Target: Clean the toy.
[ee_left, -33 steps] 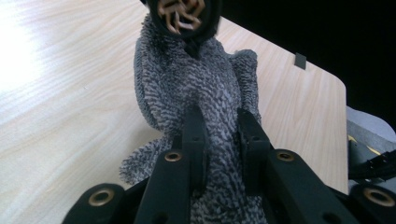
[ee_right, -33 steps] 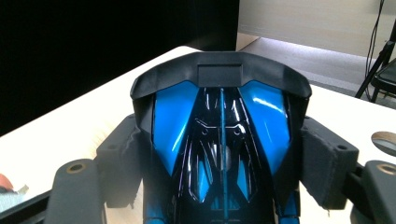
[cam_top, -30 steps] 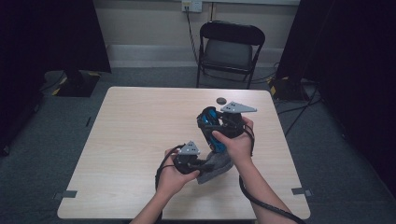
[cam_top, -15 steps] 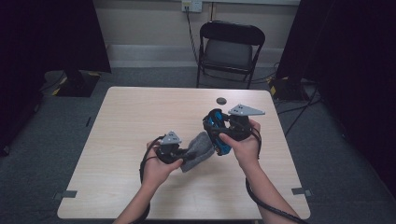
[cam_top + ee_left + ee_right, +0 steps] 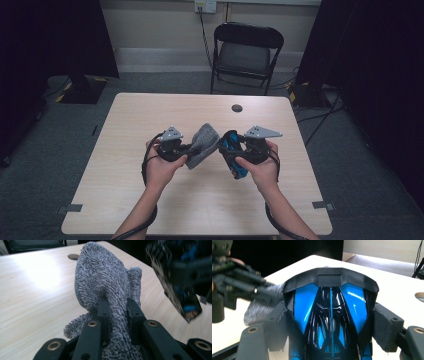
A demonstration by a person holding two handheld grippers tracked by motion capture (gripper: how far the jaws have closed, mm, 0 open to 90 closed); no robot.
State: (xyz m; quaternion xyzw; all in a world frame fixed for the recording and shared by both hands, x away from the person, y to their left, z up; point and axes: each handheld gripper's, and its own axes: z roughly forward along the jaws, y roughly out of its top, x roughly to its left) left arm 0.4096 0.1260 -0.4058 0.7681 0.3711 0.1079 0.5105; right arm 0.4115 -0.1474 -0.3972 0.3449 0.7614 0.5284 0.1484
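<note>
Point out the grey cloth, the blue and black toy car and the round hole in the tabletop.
grey cloth (image 5: 105, 280), left gripper view, on its bunched upper part.
blue and black toy car (image 5: 352, 300), right gripper view, on a blue body panel.
round hole (image 5: 237, 108), high view, at its middle.

The cloth (image 5: 202, 145) hangs above the table (image 5: 125, 200), left of the toy car (image 5: 231, 152), between the hands.

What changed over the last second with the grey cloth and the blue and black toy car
The left gripper swung the grey cloth out from under the blue and black toy car toward the table's left. The right gripper brought the car down from the far side, nearer the person. The two now sit side by side above the table. Both grips stayed clamped, and the small dark disc did not move.
</note>
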